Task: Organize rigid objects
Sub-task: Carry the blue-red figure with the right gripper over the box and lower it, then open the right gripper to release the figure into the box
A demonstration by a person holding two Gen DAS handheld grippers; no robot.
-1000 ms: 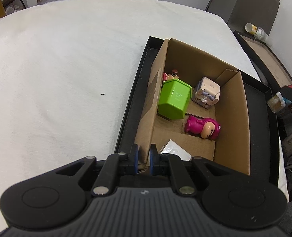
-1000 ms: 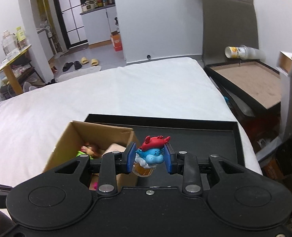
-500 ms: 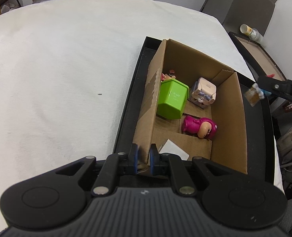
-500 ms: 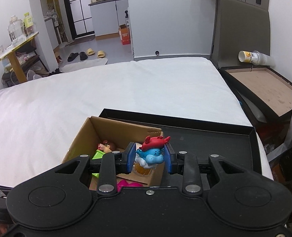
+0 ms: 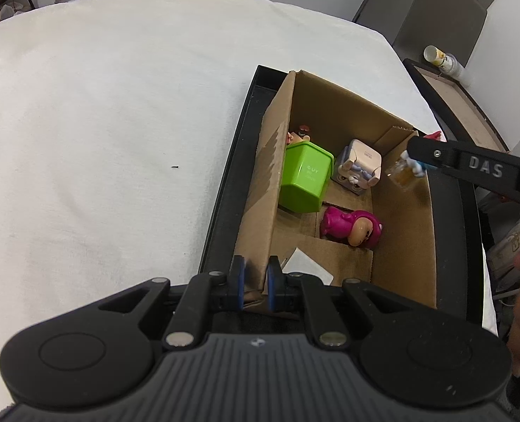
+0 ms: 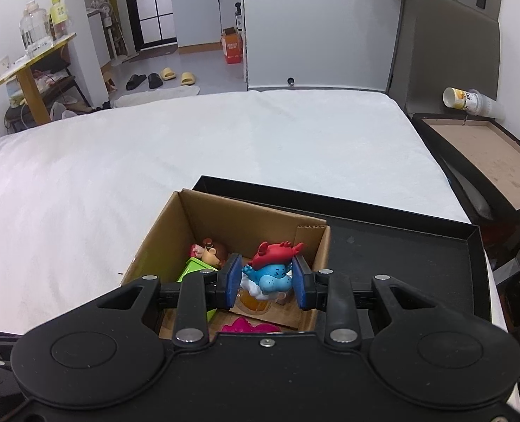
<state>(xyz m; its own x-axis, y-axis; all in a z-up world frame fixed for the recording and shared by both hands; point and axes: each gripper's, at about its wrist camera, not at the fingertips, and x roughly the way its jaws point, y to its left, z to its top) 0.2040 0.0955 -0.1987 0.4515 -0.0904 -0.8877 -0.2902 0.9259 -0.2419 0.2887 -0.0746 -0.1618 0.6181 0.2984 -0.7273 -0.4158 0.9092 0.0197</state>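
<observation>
Now, the white cloth-covered surface fills the view, and on its right side lies a shallow black tray. In that tray stands an open cardboard box. Inside the box: a green bin-shaped container on its side against the left wall, a pale boxy figure just beside it, a magenta toy lying nearer the camera, and a small brown-headed figure in the far left corner. The left gripper is clamped on the box's near left wall, cardboard pinched between its blue pads. The right gripper grasps a blue figurine with a red crab hat, held in the air above the box's right side, over the opening.
</observation>
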